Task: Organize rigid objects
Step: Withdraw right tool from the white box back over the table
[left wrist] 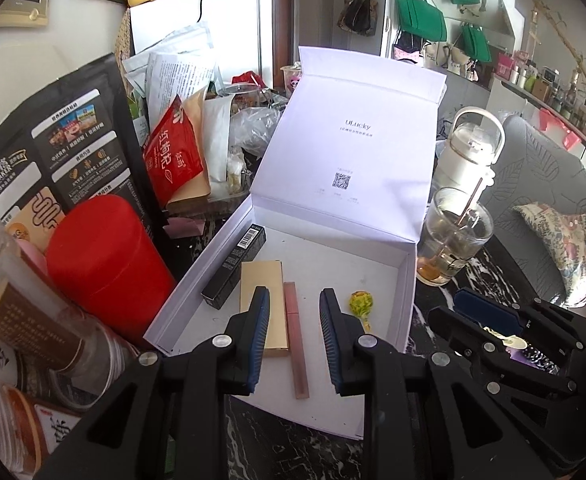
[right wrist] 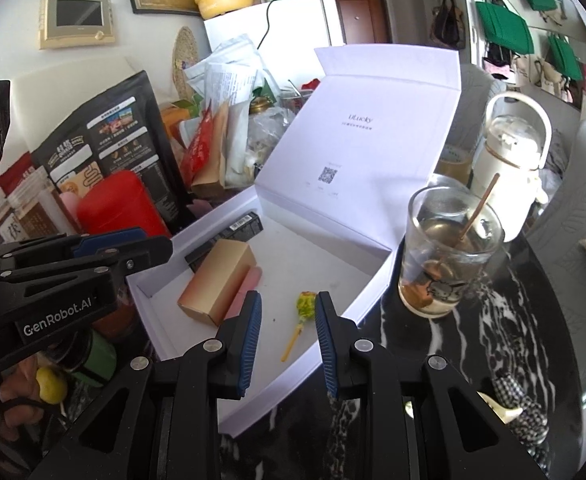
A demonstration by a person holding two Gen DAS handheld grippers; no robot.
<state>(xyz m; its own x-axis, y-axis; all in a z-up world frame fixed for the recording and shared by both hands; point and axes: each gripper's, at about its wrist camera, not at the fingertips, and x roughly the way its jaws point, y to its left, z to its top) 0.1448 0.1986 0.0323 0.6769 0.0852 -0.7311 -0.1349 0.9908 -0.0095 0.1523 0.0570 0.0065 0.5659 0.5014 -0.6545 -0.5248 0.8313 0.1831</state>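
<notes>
- White box [left wrist: 197, 276], left wrist view: centre of frame, lid upright at the back, on dark marbled table [left wrist: 293, 452].
- Inside, left to right: black carton [left wrist: 235, 266] along left wall, gold carton [left wrist: 261, 292] touching it, pink tube [left wrist: 295, 336] just beside gold carton, lollipop [left wrist: 360, 303] apart, toward right wall.
- Left gripper [left wrist: 294, 300] low centre, above box floor; jaws drawn narrow, nothing between pads.
- Right gripper [left wrist: 489, 316] at lower right, outside box; jaw state not readable from here.
- Red canister [left wrist: 105, 264] left of box; glass [left wrist: 453, 236] with stick right of it.
- Right wrist view: white box [right wrist: 209, 216] centre, lid up.
- Gold carton [right wrist: 217, 284] left of centre, black carton [right wrist: 241, 226] behind it, pink tube [right wrist: 253, 276] peeking out at its right side.
- Lollipop [right wrist: 305, 306] lying on box floor near front wall.
- Right gripper [right wrist: 287, 304] bottom centre, above lollipop; jaws slightly parted, pads pressing on nothing.
- Left gripper [right wrist: 149, 250] at left edge, side-on.
- Glass [right wrist: 449, 248] right of box; hand [right wrist: 13, 404] at lower left.
</notes>
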